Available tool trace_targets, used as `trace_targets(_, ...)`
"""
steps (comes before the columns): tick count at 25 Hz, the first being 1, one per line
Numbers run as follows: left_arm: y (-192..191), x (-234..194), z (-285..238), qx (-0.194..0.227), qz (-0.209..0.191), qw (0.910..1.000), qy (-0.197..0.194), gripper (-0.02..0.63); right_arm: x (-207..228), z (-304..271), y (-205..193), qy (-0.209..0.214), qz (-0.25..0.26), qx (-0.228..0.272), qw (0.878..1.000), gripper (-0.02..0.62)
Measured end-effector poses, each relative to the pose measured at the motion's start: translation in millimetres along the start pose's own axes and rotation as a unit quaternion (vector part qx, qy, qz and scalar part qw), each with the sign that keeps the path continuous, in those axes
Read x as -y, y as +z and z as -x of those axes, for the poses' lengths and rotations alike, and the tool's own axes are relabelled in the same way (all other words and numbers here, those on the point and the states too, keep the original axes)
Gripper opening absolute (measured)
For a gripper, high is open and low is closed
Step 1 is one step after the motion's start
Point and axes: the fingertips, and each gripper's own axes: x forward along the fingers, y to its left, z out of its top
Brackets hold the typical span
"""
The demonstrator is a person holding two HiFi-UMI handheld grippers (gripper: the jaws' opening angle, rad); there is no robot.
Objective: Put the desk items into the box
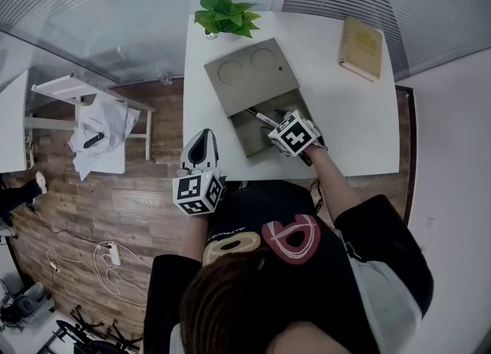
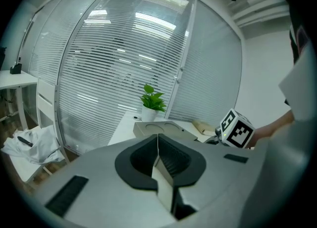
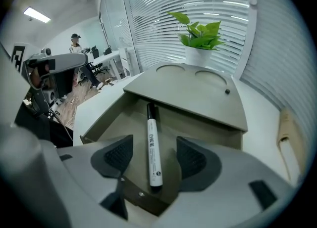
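While the right gripper (image 3: 154,161) hangs with jaws wide apart over the box (image 3: 100,122) at mid surface (image 1: 349,118), marker (image 3: 153,143) lying inside between them, ungripped, left gripper (image 2: 158,161) near left, jaws closed, empty.

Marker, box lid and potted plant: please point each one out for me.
marker (image 3: 153,145): right gripper view, on the middle of its white barrel.
box lid (image 3: 190,93): right gripper view, on the flat top below the two round recesses.
potted plant (image 1: 226,13): head view, on its green leaves.
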Motion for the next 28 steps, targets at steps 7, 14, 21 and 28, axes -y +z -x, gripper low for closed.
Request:
trace_targets(7,1.8,12.5,-8.0,0.003,-0.006,0.9997,-0.023,0.02,4.0,24.1,5.2,-0.002,-0.021,0.046,0.999,0.265)
trace_targets(14,4.1,36.0,-15.6,0.0,-0.014,0.9982,-0.058,0.02,13.1,60.5,14.5,-0.031,-0.068,0.126,0.989,0.265)
trace_targets(21,0.0,60.7,-19.3,-0.005,-0.027,0.9949,-0.097,0.02,34.2,95.0,9.8,-0.112,-0.13,0.199,0.965,0.265)
trace_targets(28,-3.5,86.1,-21.3,-0.009,-0.046,0.9898,-0.135,0.02,38.3,130.2,-13.1,-0.173,-0.167,0.255,0.937,0.25)
